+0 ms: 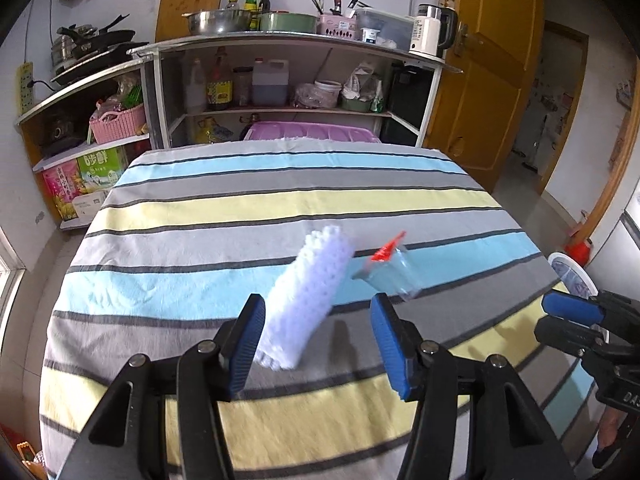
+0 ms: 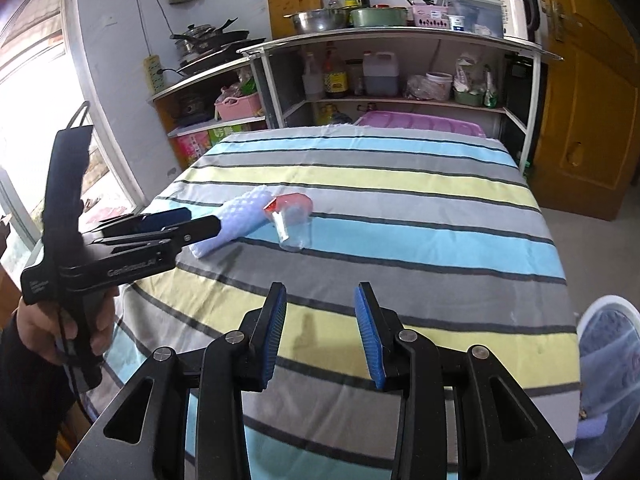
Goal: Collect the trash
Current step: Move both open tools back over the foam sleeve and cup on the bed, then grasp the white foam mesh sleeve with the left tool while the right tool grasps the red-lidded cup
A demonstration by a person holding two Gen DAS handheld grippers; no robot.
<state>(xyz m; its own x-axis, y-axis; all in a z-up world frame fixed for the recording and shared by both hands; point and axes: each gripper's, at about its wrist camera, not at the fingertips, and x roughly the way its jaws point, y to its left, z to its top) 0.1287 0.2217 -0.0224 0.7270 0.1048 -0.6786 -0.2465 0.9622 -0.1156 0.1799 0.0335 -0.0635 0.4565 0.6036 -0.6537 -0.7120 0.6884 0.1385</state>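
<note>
White foam sleeve (image 1: 304,300) lay mid-table on the striped cloth (image 1: 280,204), with a clear cup (image 1: 390,274) bearing a red scrap just beside it at 3 o'clock. That made 2 pieces of trash. The left gripper (image 1: 318,344) stood wide, its jaws straddling the sleeve's near end without pressing. The right gripper (image 2: 320,332) hung half open and empty, well short of the cup. Likely step: first pickup; next, close on the sleeve. 1 bin (image 2: 608,340) waited at 4 o'clock.

Right tool (image 2: 320,332) gapes above the striped tablecloth (image 2: 400,240), empty.
</note>
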